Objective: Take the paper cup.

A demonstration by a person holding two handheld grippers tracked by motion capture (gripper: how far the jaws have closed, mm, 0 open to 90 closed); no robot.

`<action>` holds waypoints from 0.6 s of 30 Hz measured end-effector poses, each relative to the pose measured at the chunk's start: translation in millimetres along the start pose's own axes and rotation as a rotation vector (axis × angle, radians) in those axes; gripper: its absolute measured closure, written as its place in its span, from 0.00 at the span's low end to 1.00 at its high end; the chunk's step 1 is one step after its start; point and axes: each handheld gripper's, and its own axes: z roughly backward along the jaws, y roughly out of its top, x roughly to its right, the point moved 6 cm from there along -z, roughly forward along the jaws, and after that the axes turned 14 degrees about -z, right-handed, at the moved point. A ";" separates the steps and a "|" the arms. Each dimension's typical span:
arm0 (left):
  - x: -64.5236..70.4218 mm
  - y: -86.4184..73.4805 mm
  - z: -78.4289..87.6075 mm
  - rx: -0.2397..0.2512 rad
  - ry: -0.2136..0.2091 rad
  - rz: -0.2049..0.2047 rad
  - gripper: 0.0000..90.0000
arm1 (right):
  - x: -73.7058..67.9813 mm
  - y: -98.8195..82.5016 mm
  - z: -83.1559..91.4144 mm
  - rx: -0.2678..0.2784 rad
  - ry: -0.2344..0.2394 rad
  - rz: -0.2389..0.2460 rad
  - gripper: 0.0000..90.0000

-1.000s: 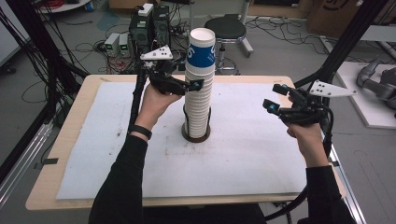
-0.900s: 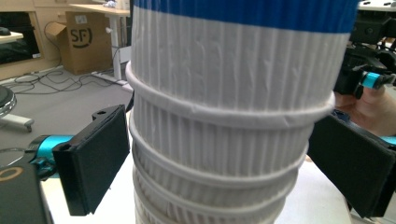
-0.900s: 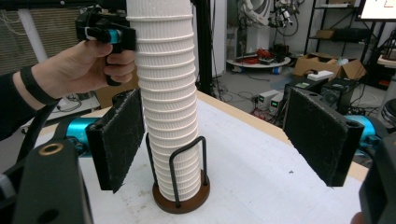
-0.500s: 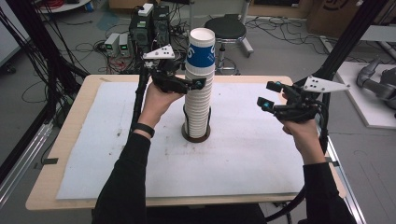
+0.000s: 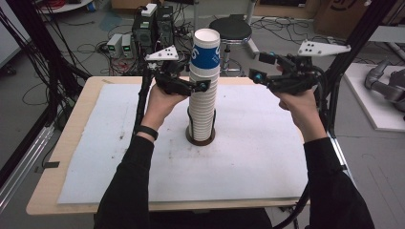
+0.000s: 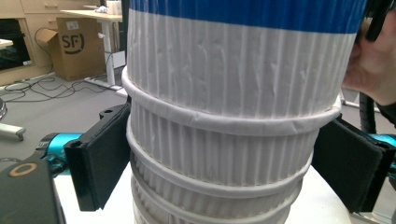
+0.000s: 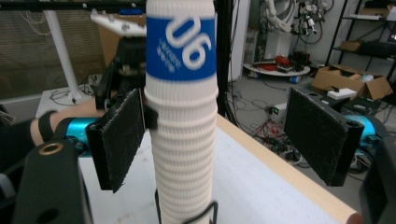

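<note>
- On the middle of the table (image 5: 86,143) stands a tall stack of paper cups (image 5: 203,100), inside a thin black wire holder with a dark round base (image 5: 199,139).
- The top cup (image 5: 206,47) has a blue band with white numbers, and it is not lifted off yet.
- The left gripper (image 5: 193,87) is at the left side of the stack, high up, just under the blue cup. Its jaws have just been closing, with the stack between them.
- From up close, the left gripper (image 6: 224,172) has one pad touching the left wall of the cups and the other pad touching the right wall, so it looks like it grips the stack to hold it steady.
- The right gripper (image 5: 261,71) is up in the air to the right of the stack, near the top cup but apart from it. Its jaws stand open and hold nothing.
- I think the job is only started: the stack is held, and pulling off the top cup is still to do.
- The right gripper (image 7: 224,135) camera shows the numbers on the blue band and the left gripper's jaws behind the stack.
- The left gripper camera shows the white rims and ribs of the cups very big, plus a hand (image 6: 371,65) at the right edge.
- The high view shows both arms, the whole table and the base of the holder.
</note>
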 end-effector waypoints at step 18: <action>0.0 0.3 -1.4 0.003 0.003 -0.005 0.13 | -25.9 55.8 -66.2 -0.038 0.050 -0.005 0.23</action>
